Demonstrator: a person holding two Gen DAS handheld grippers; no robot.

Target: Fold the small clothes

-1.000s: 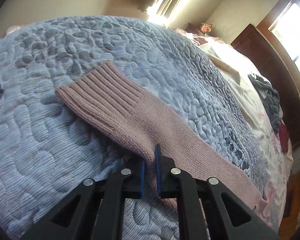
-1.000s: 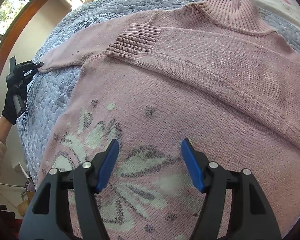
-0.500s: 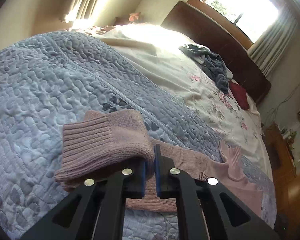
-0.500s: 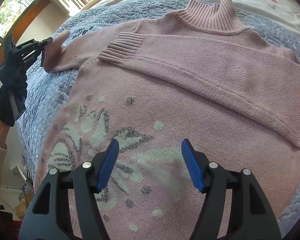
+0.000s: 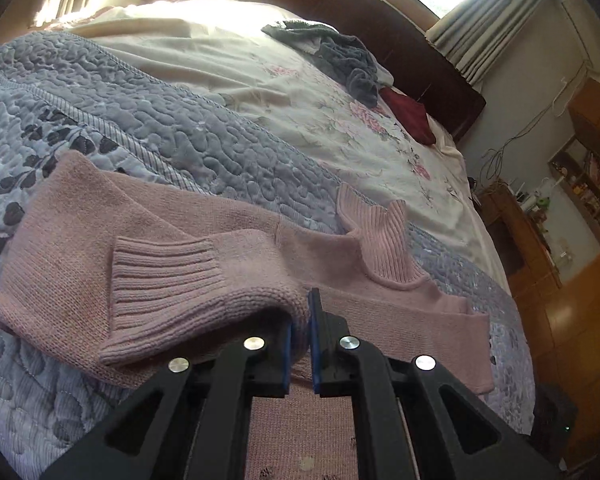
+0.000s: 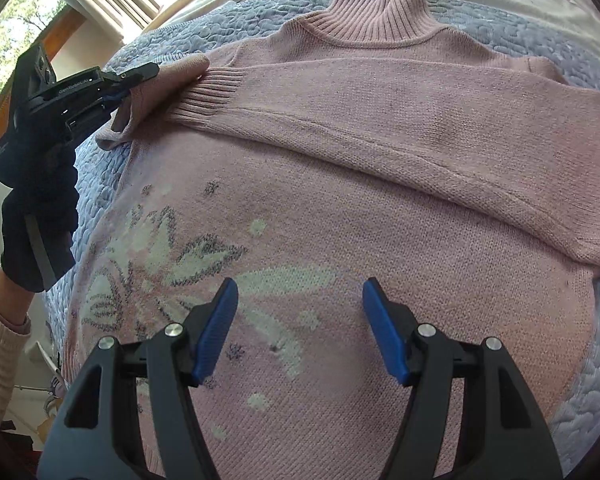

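Two cameras, two pretty different pictures of the bed. My left wrist cam gets the big stuff: the grey-blue quilt filling the left and middle, a pale floral sheet beyond it, a dark headboard along the top, plus a grey clothes heap and a dark red item up near the pillows. None of that headboard end shows in my right cam.

The right cam instead looks straight down on the pink sweater, spread flat on the quilt, filling most of the frame, collar at the top, white and grey flower pattern at lower left. One sleeve lies folded across the chest.

The other sleeve's cuff sits centre-left in the left cam, doubled back over itself, and my left gripper is pinched tight on its edge. The right cam shows that same gripper at upper left in a dark glove.

My right gripper hangs over the sweater front, bottom centre, blue pads wide apart, holding nothing.
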